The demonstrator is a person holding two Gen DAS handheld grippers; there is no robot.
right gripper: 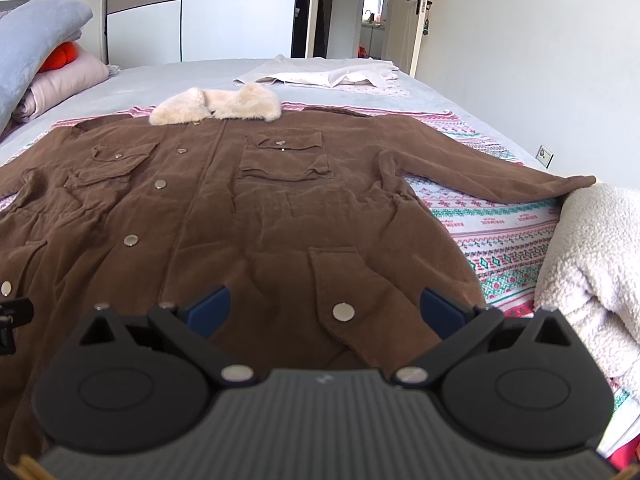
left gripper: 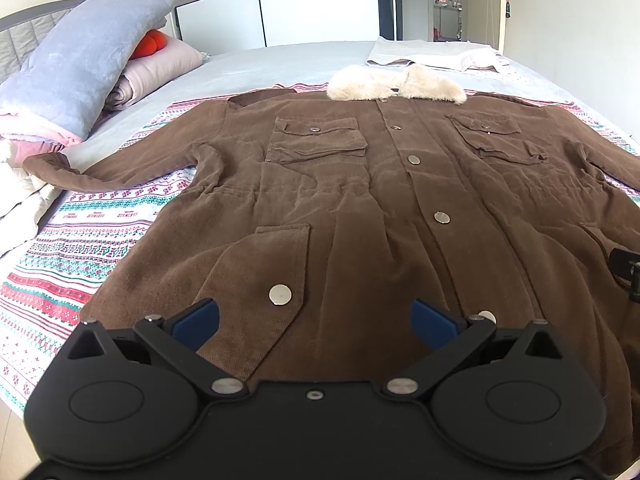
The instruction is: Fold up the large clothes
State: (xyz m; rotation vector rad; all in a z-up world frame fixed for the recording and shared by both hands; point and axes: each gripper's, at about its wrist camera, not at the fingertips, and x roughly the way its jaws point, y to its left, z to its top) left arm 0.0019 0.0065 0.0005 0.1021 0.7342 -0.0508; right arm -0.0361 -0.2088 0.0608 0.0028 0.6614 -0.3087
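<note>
brown coat [left gripper: 360, 208] flat, hem nearest | left gripper [left gripper: 315, 322] wide | right gripper [right gripper: 325, 311] wide | patterned blanket [right gripper: 504, 236] bare beside sleeve

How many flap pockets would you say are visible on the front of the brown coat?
4 on the brown coat: two chest pockets below the collar, and two lower pockets near the hem. The one at the left view's right edge is partly cut off.

Black tool [left gripper: 315, 322], seemingly blue pads [left gripper: 196, 322]

Both wrist cams sit low near coat [left gripper: 360, 200] hem, facing collar; views share coat's front.
</note>
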